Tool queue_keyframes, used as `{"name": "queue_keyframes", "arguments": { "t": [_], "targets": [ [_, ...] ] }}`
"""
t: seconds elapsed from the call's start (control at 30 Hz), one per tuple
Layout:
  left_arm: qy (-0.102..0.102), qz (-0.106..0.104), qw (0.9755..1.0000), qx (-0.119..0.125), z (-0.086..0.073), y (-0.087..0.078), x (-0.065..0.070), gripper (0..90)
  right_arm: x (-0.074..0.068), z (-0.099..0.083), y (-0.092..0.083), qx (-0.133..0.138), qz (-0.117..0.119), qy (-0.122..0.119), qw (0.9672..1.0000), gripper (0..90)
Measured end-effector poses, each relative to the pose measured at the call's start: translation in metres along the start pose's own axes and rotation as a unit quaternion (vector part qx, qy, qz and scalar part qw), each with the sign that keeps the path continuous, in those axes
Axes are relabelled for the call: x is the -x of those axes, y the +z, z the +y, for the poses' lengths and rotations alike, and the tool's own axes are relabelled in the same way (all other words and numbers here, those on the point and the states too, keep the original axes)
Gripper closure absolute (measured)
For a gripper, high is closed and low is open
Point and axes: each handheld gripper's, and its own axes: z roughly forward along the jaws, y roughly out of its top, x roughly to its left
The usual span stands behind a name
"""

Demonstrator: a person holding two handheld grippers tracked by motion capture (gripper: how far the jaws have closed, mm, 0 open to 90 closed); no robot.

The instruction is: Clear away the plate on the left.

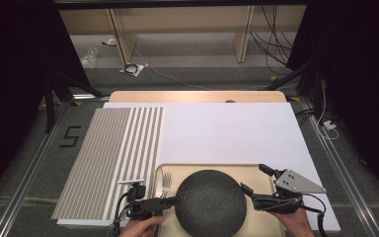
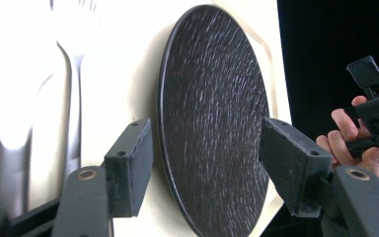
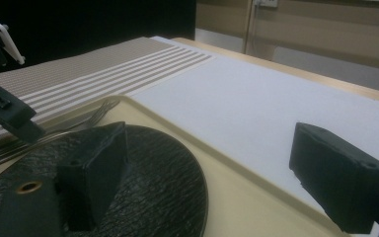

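A round, dark, rough-textured plate [image 1: 210, 202] lies on a cream tray [image 1: 256, 173] at the lower centre of the high view. The tray rests on a white mat [image 1: 227, 131] that covers the counter [image 1: 197, 96]; a striped placemat [image 1: 111, 158] lies on the left part of the frame. A silver fork [image 1: 166, 182] lies on the tray just left of the plate, tines toward the top of the frame.

The left gripper [image 1: 165, 201] comes in at the lower left, held by a hand [image 1: 140, 228], its tip at the plate's left edge. In the left gripper view its jaws stand open and apart, with the plate [image 2: 212, 118] seen beyond the gap and the fork [image 2: 74, 74] at the left; neither jaw presses on anything.

The right gripper [image 1: 256, 180] comes in at the lower right, held by a hand [image 1: 296, 222], with a grey three-cornered plate on top. Its jaws are open wide: in the right gripper view one jaw sits over the plate's [image 3: 148, 182] rim at lower left, the other over the white mat [image 3: 256, 103] at lower right, beyond the tray [image 3: 237, 197] edge. They grip nothing.
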Motion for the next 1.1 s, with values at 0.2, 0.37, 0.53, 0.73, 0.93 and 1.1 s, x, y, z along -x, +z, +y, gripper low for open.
{"name": "queue_keyframes", "arguments": {
  "t": [0.2,0.37,0.53,0.73,0.93,1.1],
  "targets": [
    [0.047,0.003,0.9987,0.016,0.005,-0.005,0.005,36.9,0.0,0.0,0.0,0.001,0.002,0.0,1.0,16.0],
    [0.087,0.0,0.9957,0.03,0.01,-0.01,0.01,36.5,0.0,0.0,0.001,0.003,0.004,0.004,1.0,16.0],
    [0.143,0.01,0.9882,0.054,0.013,-0.014,0.017,35.8,0.0,0.0,0.001,0.002,0.004,0.004,1.0,16.0],
    [0.224,0.031,0.9703,0.086,0.017,-0.021,0.025,34.4,0.001,0.0,0.001,0.001,0.005,0.004,1.0,16.0],
    [0.27,0.037,0.957,0.098,0.017,-0.023,0.03,33.4,0.001,0.0,0.001,0.003,0.005,0.007,1.0,16.0],
    [0.297,0.031,0.9482,0.107,0.017,-0.025,0.033,31.4,0.001,0.0,0.0,0.003,0.006,0.008,1.0,16.0]
  ]
}}
